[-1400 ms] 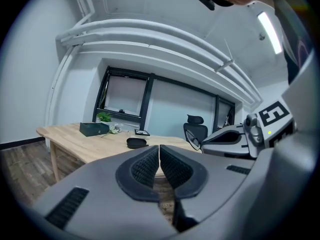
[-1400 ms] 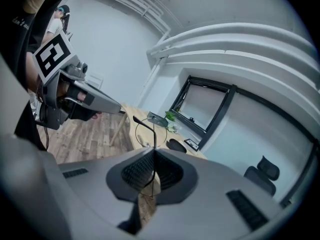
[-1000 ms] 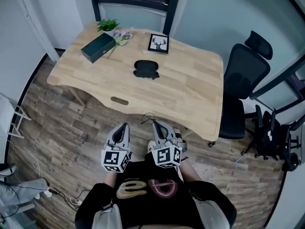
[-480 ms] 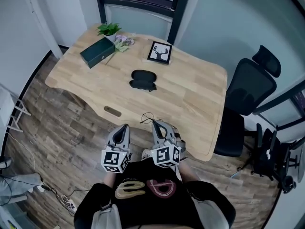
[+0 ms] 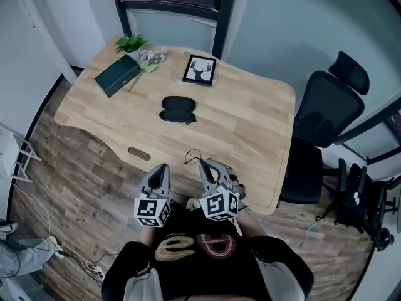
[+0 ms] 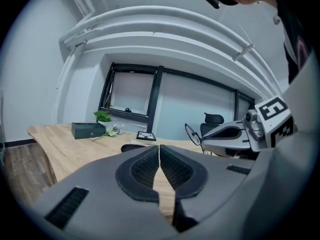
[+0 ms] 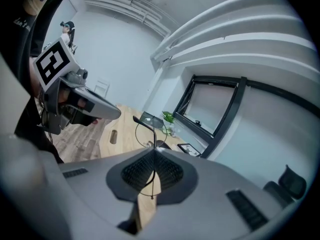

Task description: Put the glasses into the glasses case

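**At the table's near edge: glasses in the right gripper, case further in**

Close to the person's body, the two grippers are held side by side, pointing toward the table. The right gripper has its jaws clamped together on the glasses, a thin wire-framed pair. One slim part of the frame is pinched between the pads (which part cannot be made out), and the rest sticks out past the tips above the near edge of the wood. The left gripper, just beside it, has its jaws closed tip to tip, with nothing between them.

Further in, near the middle of the table, lies the black glasses case, well apart from both grippers. Beyond it, toward the far edge, a framed picture lies flat. To its left are a small bunch of flowers, a dark green box and a potted plant. A black office chair stands at the table's right side.
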The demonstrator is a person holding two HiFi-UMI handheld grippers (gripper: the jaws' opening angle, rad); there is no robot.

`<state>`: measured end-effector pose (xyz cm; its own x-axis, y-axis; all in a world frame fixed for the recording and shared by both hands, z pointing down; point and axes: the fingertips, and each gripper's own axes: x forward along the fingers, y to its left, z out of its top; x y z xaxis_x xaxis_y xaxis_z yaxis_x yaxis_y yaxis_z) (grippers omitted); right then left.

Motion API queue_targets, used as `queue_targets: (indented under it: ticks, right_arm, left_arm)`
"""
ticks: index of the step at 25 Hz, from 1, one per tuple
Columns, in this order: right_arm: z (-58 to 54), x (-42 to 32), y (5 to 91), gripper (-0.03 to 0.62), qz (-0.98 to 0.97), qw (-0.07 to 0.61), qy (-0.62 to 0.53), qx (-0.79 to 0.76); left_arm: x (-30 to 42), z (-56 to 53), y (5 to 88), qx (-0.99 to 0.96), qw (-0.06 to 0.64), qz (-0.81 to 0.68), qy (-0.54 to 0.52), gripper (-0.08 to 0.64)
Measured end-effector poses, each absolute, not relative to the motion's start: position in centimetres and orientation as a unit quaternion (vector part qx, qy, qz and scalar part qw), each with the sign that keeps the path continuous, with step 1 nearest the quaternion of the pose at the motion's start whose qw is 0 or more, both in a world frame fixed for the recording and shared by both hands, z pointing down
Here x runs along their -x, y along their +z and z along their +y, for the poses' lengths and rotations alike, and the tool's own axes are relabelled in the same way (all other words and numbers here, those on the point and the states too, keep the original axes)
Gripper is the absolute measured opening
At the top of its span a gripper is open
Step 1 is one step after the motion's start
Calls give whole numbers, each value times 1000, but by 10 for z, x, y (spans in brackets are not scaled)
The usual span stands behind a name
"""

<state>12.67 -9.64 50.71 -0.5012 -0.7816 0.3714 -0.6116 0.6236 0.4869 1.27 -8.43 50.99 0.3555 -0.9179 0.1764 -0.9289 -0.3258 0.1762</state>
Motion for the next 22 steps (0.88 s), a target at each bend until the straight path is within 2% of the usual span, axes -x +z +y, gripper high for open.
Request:
queue_targets:
  ticks: [22]
  right_arm:
    - [-157, -123, 504, 14, -837, 307, -146, -430]
  left_arm:
    - [5, -145, 503, -821, 126, -556, 12, 18]
